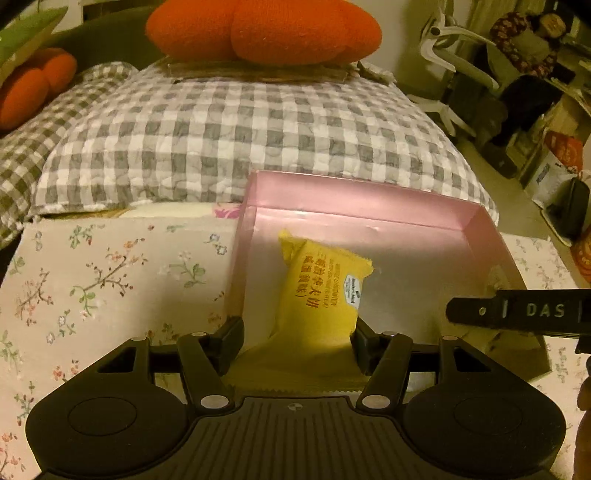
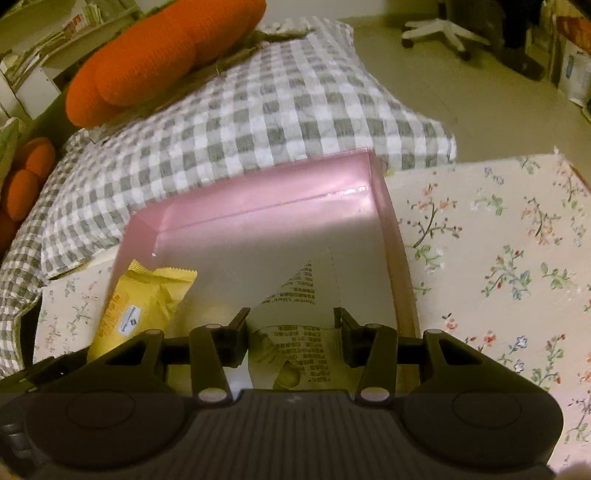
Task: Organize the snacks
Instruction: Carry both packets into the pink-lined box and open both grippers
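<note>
My left gripper (image 1: 299, 336) is shut on a yellow snack packet (image 1: 321, 291), which stands upright over the left part of an open pink box (image 1: 369, 195). The same yellow packet (image 2: 144, 306) shows at the box's left corner in the right wrist view. My right gripper (image 2: 291, 321) is shut on a second snack packet (image 2: 299, 332), its pale printed back facing the camera, held over the pink box (image 2: 258, 206). One black finger of the right gripper (image 1: 517, 310) reaches in from the right edge of the left wrist view.
The box lies on a floral cloth (image 1: 92, 280) (image 2: 498, 258). Behind it sits a grey checked pillow (image 1: 240, 133) with an orange plush cushion (image 1: 266, 29) on top. A white office chair (image 1: 450, 55) and stacked household items stand at the far right on the floor.
</note>
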Tool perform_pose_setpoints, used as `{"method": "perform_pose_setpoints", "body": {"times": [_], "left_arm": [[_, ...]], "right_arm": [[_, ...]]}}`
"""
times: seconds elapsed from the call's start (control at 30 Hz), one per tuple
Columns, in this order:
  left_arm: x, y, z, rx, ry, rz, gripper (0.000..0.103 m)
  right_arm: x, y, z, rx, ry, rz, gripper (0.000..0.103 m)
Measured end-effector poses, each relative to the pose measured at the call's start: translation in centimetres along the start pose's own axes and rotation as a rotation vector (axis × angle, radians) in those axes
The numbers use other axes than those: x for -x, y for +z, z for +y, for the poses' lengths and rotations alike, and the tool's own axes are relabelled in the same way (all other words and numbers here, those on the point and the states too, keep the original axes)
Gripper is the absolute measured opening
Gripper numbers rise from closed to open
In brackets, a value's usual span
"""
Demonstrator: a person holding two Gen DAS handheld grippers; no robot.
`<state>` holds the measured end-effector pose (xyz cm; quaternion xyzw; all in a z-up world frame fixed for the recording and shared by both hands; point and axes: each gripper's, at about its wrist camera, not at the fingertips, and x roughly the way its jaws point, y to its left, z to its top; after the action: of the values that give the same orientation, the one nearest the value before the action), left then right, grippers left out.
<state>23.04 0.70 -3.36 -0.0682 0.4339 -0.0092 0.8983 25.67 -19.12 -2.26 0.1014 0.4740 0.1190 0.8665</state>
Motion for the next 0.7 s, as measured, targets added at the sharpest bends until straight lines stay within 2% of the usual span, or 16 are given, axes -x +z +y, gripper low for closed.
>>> {"method": "perform_pose_setpoints", "body": {"times": [0.2,0.27,0.33,0.43,0.7], "left_arm": [[0.2,0.1,-0.2,-0.001,0.008,-0.001,0.063],[0.7,0.5,0.1,0.004,-0.001,-0.006,0.064],[1.6,0.9,0.4,0.018,-0.018,-0.016,0.065],[3.4,1.4,0.9,0.03,-0.003,-0.033,0.073],[8.1,1.1,3.6,0.067,0.043,-0.002,0.075]], "right_arm": [[0.3,0.0,-0.1,-0.03,0.014,-0.01,0.048],[1.3,0.2,-0.1,-0.022,0.002,-0.03,0.055],[2.1,0.5,-0.2,-0.018,-0.013,-0.045,0.055],[3.7,0.7,-0.5,-0.035,-0.008,-0.049,0.055],[7.2,-0.2,-0.9,-0.036,-0.006,-0.029,0.063]]}}
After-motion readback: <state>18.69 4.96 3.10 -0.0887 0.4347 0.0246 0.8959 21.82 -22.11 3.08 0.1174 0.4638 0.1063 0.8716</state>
